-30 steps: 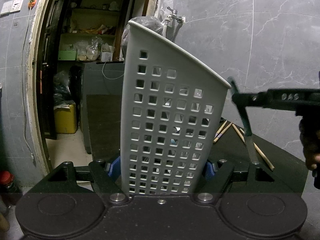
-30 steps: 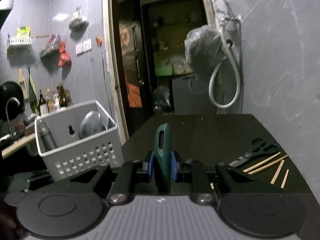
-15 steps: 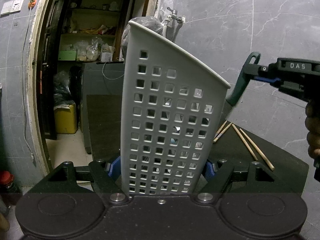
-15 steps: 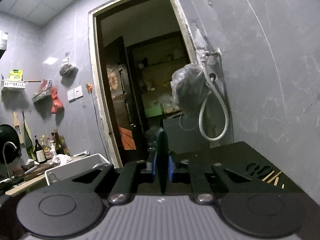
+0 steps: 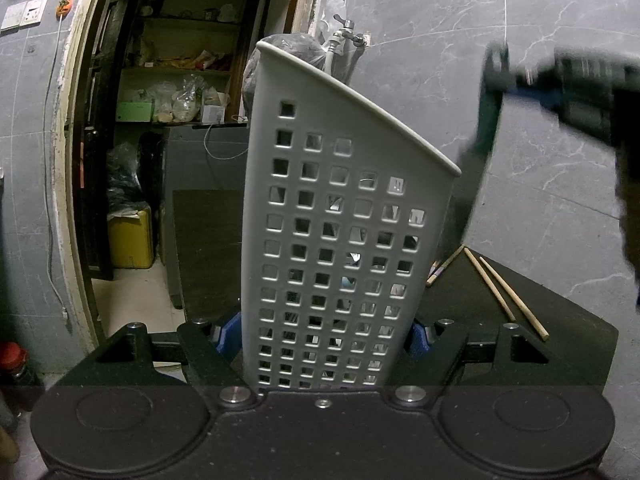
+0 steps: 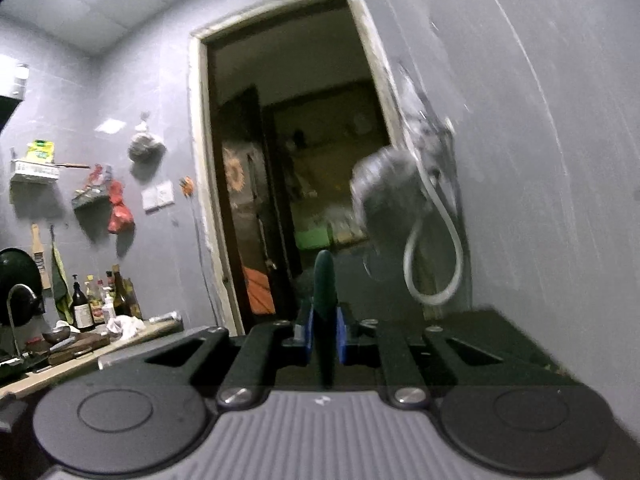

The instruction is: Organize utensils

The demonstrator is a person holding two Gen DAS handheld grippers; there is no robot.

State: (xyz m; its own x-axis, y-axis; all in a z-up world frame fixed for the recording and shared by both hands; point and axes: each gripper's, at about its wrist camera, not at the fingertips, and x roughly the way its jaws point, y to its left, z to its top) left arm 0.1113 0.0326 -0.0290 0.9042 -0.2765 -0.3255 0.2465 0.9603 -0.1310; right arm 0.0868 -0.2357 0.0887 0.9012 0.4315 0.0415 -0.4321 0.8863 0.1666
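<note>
Grey marble-look wall tiles behind the dark surface. Tap high on the wall, white hose looping below it, grey plastic bag hanging beside. Open doorway with shelves of packets and bags. Yellow can on the floor within. Light switch plate left of the frame. Kitchen side: bottles on a wooden counter, curved sink tap, red bag and small rack on the wall, white ceiling panels.
</note>
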